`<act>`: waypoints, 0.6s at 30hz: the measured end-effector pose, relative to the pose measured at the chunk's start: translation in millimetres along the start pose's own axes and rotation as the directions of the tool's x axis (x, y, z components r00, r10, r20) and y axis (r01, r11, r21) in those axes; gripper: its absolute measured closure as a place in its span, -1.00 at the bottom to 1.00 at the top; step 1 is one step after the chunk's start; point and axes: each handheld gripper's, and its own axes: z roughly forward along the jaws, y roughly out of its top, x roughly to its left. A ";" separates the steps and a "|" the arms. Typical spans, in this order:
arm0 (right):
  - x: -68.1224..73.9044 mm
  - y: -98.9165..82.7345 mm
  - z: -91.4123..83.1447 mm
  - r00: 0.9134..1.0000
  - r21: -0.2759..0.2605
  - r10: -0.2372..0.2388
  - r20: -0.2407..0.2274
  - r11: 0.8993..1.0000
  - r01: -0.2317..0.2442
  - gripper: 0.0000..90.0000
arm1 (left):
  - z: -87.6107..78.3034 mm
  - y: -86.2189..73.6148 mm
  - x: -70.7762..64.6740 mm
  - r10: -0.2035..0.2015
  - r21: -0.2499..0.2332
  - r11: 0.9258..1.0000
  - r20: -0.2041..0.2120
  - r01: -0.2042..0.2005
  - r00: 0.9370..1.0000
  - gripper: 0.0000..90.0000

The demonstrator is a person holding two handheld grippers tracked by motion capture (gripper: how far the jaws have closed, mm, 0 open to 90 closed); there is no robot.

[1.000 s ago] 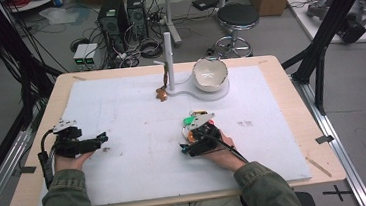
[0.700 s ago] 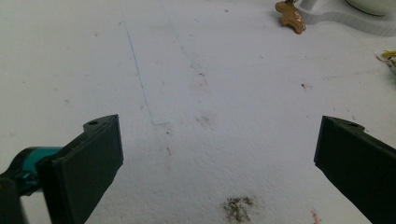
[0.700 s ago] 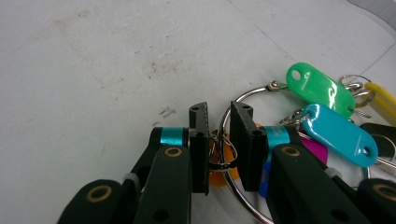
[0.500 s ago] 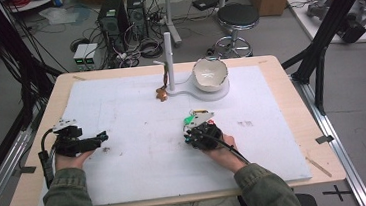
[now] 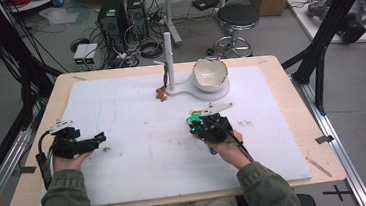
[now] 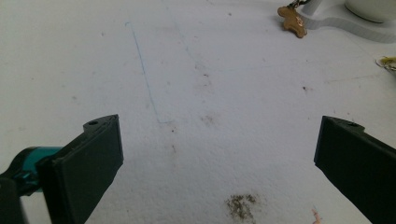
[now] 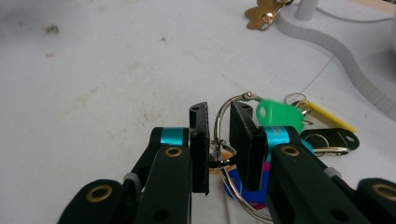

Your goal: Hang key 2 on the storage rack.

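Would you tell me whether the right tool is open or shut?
Shut: the right tool has just been closing, and its pads clamp the key ring.

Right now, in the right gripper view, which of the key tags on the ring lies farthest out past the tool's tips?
The yellow tag: it stretches beyond the green tag, which sits just past the right tool, and beyond the black tag beside it.

Both sleeves (image 5: 64, 203) are olive green. Each hand carries a black tool: the left tool (image 6: 219, 154) has broad flat matt jaws with a small screw hole near each tip and a teal band; the right tool (image 7: 218, 144) shows teal bands, brass-ringed pivot screws, a grey three-cornered plate on top and a black trailing cable (image 5: 240, 145)
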 end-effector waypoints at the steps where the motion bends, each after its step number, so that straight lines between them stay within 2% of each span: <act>1: -2.2 0.5 -1.7 1.000 -0.009 0.019 -0.017 1.000 -0.019 0.74 | -0.9 -1.0 0.8 -0.005 -0.003 1.000 0.000 0.005 1.000 -0.96; 6: -11.0 2.8 -9.6 0.997 -0.038 0.070 -0.043 0.997 -0.071 0.74 | -5.5 -8.1 4.6 -0.003 0.014 1.000 0.002 0.003 1.000 -0.96; 12: -25.9 5.3 -19.8 0.987 -0.074 0.150 -0.065 0.985 -0.155 0.74 | -6.7 -11.9 5.6 0.010 0.028 1.000 0.014 -0.011 1.000 -0.96; 18: -32.7 10.2 -24.8 0.986 -0.077 0.158 -0.058 0.984 -0.163 0.74 | -4.0 -12.0 6.7 0.009 0.028 1.000 0.017 -0.010 1.000 -0.96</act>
